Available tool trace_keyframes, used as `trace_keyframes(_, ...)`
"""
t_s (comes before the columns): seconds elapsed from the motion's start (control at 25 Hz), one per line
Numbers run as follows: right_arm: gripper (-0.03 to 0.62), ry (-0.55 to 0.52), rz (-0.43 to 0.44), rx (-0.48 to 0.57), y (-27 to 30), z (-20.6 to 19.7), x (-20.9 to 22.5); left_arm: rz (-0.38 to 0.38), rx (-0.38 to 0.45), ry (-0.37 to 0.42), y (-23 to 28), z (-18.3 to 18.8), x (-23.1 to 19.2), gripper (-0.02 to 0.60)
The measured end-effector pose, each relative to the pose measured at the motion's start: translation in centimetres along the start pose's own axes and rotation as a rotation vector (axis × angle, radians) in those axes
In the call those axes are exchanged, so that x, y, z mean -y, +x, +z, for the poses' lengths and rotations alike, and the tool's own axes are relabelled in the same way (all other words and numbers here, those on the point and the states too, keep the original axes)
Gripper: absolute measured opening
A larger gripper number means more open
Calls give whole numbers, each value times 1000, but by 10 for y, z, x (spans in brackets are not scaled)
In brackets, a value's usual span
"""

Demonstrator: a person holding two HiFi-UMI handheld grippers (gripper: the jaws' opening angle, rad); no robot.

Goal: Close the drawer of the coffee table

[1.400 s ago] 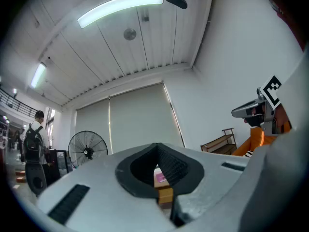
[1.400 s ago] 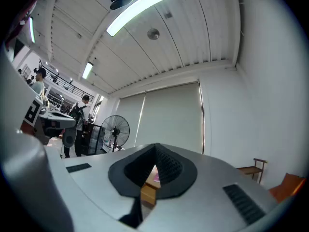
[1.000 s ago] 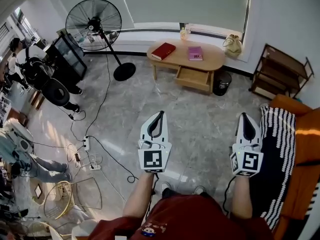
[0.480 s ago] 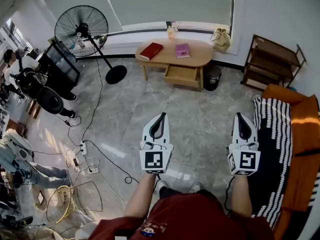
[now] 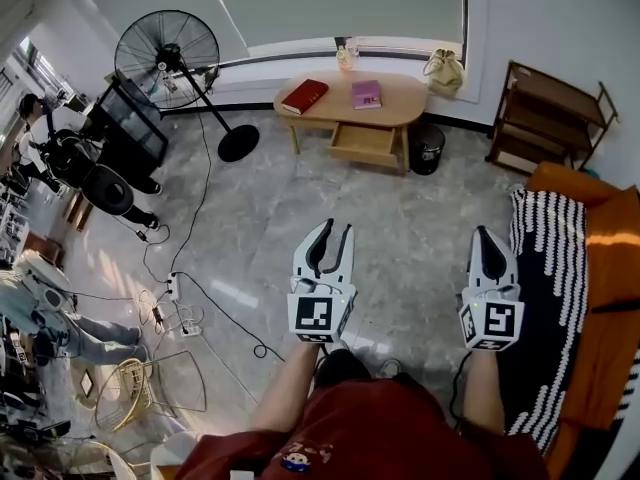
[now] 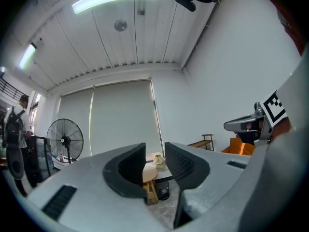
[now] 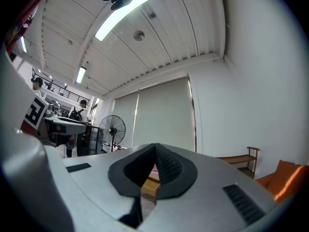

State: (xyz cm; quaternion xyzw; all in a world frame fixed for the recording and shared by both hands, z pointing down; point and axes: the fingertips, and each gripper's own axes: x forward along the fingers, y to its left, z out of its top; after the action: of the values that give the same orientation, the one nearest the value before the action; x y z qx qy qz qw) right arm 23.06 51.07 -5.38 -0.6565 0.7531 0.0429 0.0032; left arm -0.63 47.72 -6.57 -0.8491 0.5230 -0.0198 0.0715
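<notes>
The wooden coffee table [image 5: 400, 108] stands far ahead under the window, its drawer [image 5: 365, 144] pulled out toward me. A red book [image 5: 305, 96] and a pink book [image 5: 366, 94] lie on its top. Both grippers are held level over the floor, well short of the table. My left gripper [image 5: 335, 232] has its jaws opening with nothing between them; in the left gripper view [image 6: 154, 153] the table [image 6: 148, 174] shows through the gap. My right gripper [image 5: 487, 236] is shut and empty, as the right gripper view [image 7: 155, 148] also shows.
A standing fan [image 5: 168, 53] is at the back left, with cables [image 5: 180, 298] across the floor. A black bin [image 5: 427, 148] sits right of the table, beyond it a wooden shelf [image 5: 545, 118]. An orange sofa with a striped throw [image 5: 545, 298] lines the right side.
The left gripper's jaws, shut before, now stand apart. The right gripper stays shut. Both grippers sit a little lower in the head view as I move across the floor.
</notes>
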Motion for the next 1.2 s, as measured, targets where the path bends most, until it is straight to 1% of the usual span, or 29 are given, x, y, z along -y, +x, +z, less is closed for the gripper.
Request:
trace_keyframes(0.04, -3, 3, 2, -2, 0, -2, 0, -6, -12, 0, 0, -3, 1, 117)
trace_keyframes(0.16, -3, 0, 15, -10, 6, -7, -3, -6, -34, -14, 4, -11, -1, 212)
trace_keyframes(0.2, -3, -4, 20, -13, 8, -8, -5, 0, -35, -22, 6, -14, -4, 235)
trace_keyframes(0.24, -3, -8, 23, -17, 11, -10, -7, 7, -36, -30, 7, -16, -7, 243)
trace_keyframes(0.36, -3, -18, 25, -33, 19, -16, -9, 27, -30, -30, 14, -23, -16, 245)
trace_keyframes(0.56, -3, -47, 12, -41, 49, -23, -7, 5, -31, -42, 45, -38, -32, 245)
trace_keyframes(0.72, -3, -64, 2, -52, 89, -25, -4, 4, -23, -46, 81, -47, -55, 245)
trace_keyframes(0.96, -3, -57, 16, -82, 165, -28, -19, 31, -24, -26, 134, -57, -114, 245)
trace_keyframes(1.2, -3, -66, 38, -102, 244, -37, -41, 45, -49, -28, 178, -80, -170, 245)
